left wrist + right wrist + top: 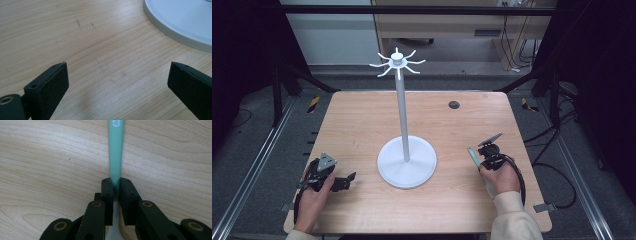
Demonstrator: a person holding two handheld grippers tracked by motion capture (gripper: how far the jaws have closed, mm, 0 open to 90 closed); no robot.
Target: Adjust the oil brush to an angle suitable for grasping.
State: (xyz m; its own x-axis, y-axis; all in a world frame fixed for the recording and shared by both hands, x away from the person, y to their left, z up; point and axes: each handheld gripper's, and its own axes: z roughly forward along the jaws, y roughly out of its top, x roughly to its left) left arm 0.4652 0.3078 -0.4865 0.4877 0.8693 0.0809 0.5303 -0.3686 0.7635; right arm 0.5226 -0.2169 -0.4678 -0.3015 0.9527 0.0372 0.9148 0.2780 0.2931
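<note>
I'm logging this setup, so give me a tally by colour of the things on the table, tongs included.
White: 1, the hook stand
Green: 1, the slim handle held in the right tongs
Black: 2, the left tongs and the right tongs
Total: 4

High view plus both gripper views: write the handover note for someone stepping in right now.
Right gripper: shut on the green-handled utensil, low over the table, right of the white stand.
Left gripper: open, nothing between its jaws, low over the table left of the stand's base.
Done: utensil gripped.
Left: probably hanging it on a hook at the stand's top; all hooks look bare.
</note>
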